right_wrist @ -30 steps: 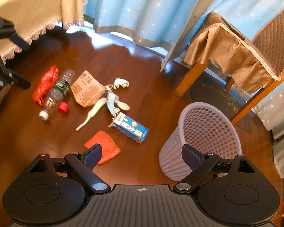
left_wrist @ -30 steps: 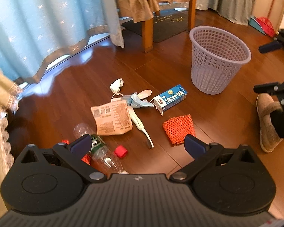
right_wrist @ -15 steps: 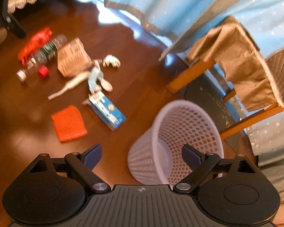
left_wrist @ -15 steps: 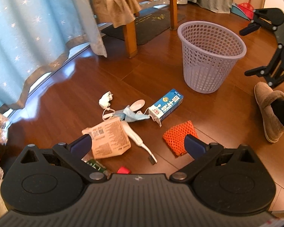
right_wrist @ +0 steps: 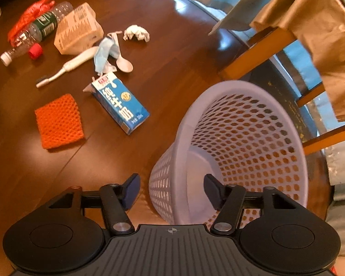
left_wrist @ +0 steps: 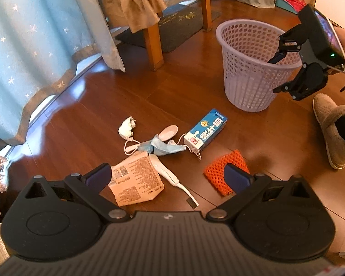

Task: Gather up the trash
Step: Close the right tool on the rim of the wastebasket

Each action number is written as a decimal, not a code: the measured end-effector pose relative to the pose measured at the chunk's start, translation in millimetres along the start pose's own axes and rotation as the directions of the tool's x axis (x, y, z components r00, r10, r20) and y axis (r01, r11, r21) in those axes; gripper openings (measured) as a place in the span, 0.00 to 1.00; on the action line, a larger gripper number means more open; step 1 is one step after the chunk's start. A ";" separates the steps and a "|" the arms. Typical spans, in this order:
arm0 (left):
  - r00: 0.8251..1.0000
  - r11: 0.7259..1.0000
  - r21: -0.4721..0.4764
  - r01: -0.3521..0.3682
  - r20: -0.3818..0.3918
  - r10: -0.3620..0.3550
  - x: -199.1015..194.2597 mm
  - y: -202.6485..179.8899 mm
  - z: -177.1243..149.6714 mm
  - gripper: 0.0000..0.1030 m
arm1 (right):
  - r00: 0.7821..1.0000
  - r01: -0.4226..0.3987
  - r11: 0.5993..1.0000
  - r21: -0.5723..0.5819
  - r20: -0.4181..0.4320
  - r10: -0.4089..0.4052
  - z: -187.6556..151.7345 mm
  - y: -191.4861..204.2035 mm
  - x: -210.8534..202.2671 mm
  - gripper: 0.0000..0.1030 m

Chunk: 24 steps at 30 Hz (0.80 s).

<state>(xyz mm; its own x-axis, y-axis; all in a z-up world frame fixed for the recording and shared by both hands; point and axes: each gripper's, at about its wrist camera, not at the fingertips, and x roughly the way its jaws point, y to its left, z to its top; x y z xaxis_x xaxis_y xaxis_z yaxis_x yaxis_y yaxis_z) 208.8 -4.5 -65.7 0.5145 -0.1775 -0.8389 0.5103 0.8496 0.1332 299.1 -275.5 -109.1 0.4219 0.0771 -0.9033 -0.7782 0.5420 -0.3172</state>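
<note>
A home: starry curtains (left_wrist: 34, 34), wooden floor (left_wrist: 103, 105), draped chair (right_wrist: 310, 23).

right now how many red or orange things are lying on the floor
3: an orange mesh pad left of the milk carton, a red bottle cap by the plastic bottle, a red plastic bag behind it. More could be hidden.

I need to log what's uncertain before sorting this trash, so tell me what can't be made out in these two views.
- Clear plastic bottle with green label: out of the left wrist view, below the left tool.
- Blue and white milk carton: small print too tiny to read in either view.
- Lilac mesh wastebasket: near inside wall hidden by the right tool in the right wrist view.
- Orange mesh net: partly covered by a left tool finger.
</note>
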 end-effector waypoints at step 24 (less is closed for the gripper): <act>0.999 0.999 -0.044 0.016 -0.030 -0.017 0.7 9.3 -16.3 0.99 | 0.974 0.207 0.938 -0.278 -0.031 -0.224 19.1 81.2 15.7 0.18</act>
<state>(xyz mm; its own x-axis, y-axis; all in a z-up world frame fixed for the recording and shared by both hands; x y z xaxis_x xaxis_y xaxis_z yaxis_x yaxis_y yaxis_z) 202.7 11.3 -73.7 0.4850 -0.1771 -0.8564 0.4877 0.8676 0.0967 251.4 -214.3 -143.5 0.5709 -0.0725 -0.8178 -0.7720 0.2916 -0.5647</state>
